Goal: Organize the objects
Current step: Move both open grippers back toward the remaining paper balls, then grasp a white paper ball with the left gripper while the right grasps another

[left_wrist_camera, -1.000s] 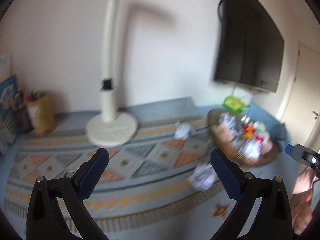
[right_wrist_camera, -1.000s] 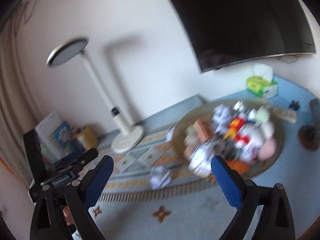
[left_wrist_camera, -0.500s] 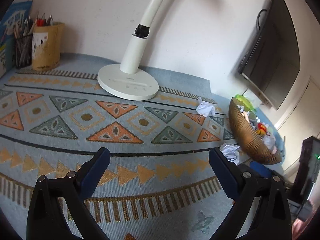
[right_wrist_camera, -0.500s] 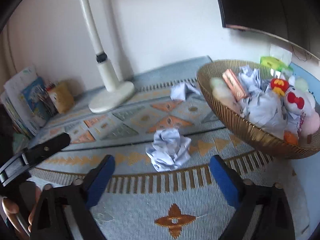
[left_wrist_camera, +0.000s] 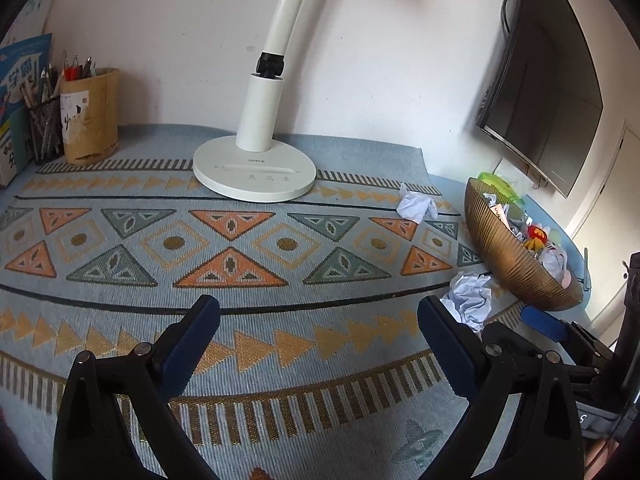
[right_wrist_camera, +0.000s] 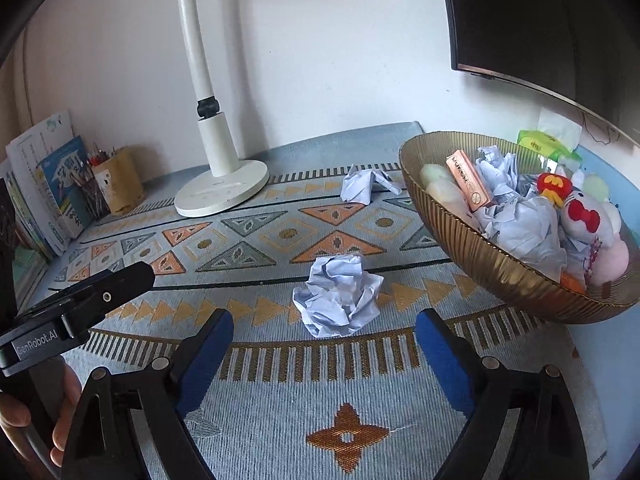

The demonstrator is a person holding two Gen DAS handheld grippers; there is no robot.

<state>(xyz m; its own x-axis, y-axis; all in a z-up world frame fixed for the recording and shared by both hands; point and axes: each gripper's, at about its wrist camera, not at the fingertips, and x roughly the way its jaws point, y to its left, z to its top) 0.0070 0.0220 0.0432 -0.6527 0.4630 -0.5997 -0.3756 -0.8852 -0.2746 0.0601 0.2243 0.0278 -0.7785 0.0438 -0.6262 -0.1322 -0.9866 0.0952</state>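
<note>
A crumpled white paper ball [right_wrist_camera: 338,294] lies on the patterned mat just ahead of my open, empty right gripper [right_wrist_camera: 324,330]; it also shows in the left wrist view [left_wrist_camera: 470,300]. A second paper ball [right_wrist_camera: 366,186] lies farther back near the lamp base, also in the left wrist view [left_wrist_camera: 416,206]. A golden ribbed bowl [right_wrist_camera: 480,260] on the right holds crumpled papers, plush toys and a pink box; it shows in the left wrist view too [left_wrist_camera: 504,256]. My left gripper [left_wrist_camera: 318,320] is open and empty over the mat, to the left of the near ball.
A white desk lamp [left_wrist_camera: 256,168] stands at the back middle. A pencil cup [left_wrist_camera: 90,118] and books [right_wrist_camera: 52,192] stand at the back left. A dark monitor [right_wrist_camera: 540,20] hangs on the wall at the right. A green tissue pack [right_wrist_camera: 546,146] lies behind the bowl.
Both grippers have come down and closer to the mat. The right gripper now has the near paper ball just ahead of its open fingers. Nothing has been taken hold of.
</note>
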